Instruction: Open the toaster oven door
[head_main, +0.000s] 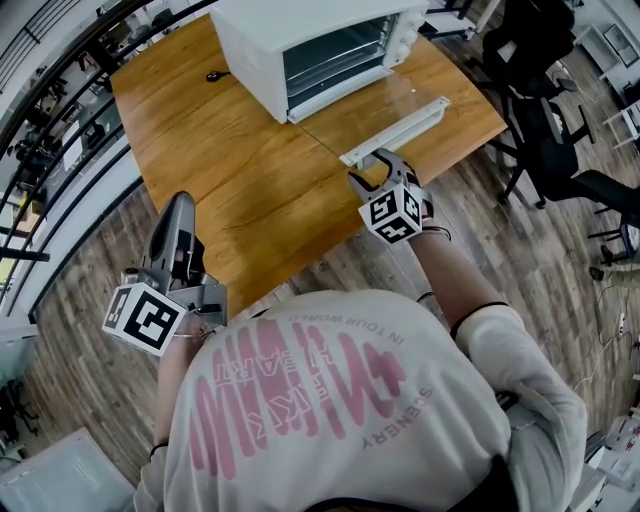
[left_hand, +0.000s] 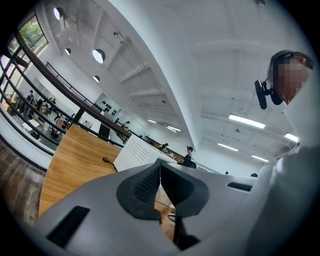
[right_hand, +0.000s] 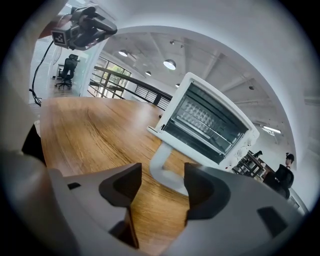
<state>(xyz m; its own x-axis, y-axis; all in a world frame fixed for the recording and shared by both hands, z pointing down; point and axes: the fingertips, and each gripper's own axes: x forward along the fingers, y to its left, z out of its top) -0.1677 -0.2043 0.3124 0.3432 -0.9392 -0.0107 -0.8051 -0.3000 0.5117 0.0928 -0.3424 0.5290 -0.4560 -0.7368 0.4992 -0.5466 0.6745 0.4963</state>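
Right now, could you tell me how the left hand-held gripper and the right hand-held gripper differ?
The left hand-held gripper has its jaws together; the right hand-held gripper has them apart. The left is held back beside the person; the right reaches forward, near the handle of the open toaster oven door. Both are empty.

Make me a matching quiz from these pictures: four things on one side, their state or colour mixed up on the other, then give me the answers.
Things:
1. toaster oven door
2. left tool
3. right tool
4. table

States or colours:
A. jaws apart, gripping nothing
B. brown wood
C. folded down, open
D. jaws together

Pairs: 1-C, 2-D, 3-A, 4-B
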